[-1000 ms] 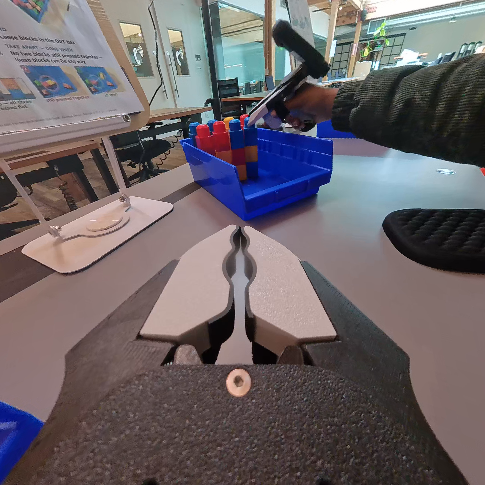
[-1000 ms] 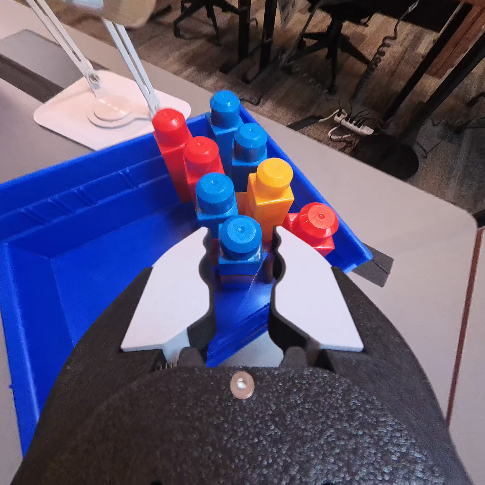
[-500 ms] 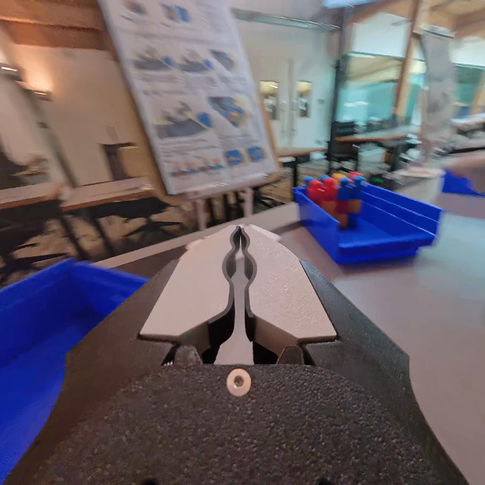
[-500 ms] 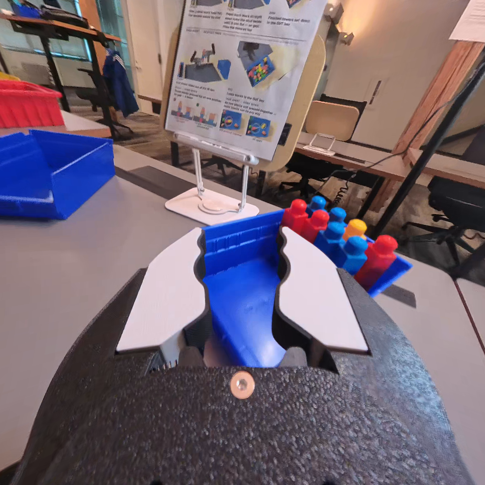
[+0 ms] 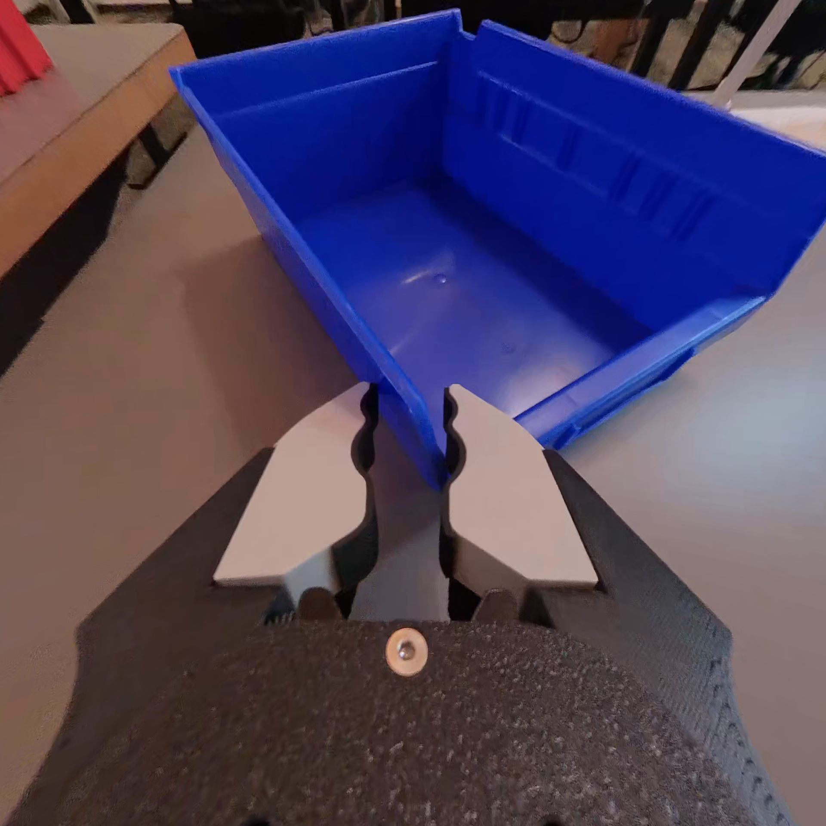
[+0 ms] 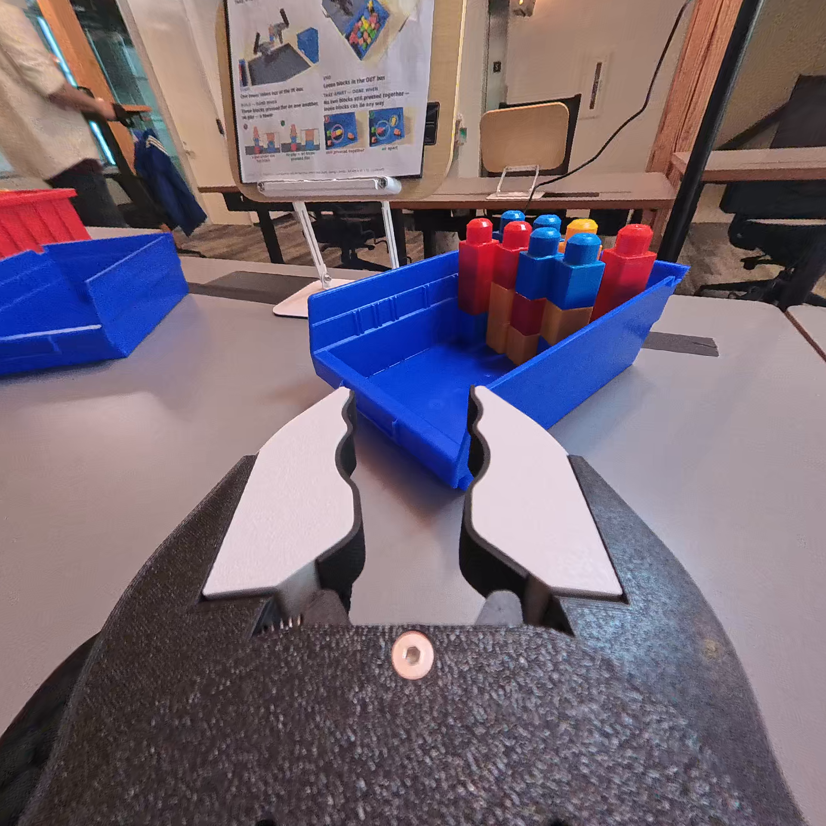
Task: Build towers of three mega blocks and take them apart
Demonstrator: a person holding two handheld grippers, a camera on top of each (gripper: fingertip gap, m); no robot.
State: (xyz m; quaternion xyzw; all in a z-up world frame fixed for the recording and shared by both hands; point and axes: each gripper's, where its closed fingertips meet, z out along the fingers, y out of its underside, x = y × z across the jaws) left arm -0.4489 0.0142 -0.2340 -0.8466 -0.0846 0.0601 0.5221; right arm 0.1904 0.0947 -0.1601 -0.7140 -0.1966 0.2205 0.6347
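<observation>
Several three-block towers [image 6: 536, 286] in red, blue and orange stand upright at the far right end of a blue bin [image 6: 389, 313]. My right gripper [image 6: 411, 393] is open and empty, low over the grey table just in front of this bin's near corner. In the left wrist view an empty blue bin [image 5: 581, 170] lies ahead. My left gripper [image 5: 410, 393] is open, and the bin's near left wall and corner show between its fingers. I cannot tell whether the fingers touch the wall.
The empty bin also shows at the left of the right wrist view [image 6: 89, 304], with a red bin [image 6: 35, 214] behind it. An instruction sheet on a white stand [image 6: 330, 89] is behind the tower bin. A person [image 6: 35, 89] stands far left. A wooden table [image 5: 80, 103] adjoins. There is about 65 cm between the tips of the two grippers.
My right gripper let go of the blue-topped tower in the bin and drew back out, open. My left gripper swung left from the tower bin to the empty bin and opened.
</observation>
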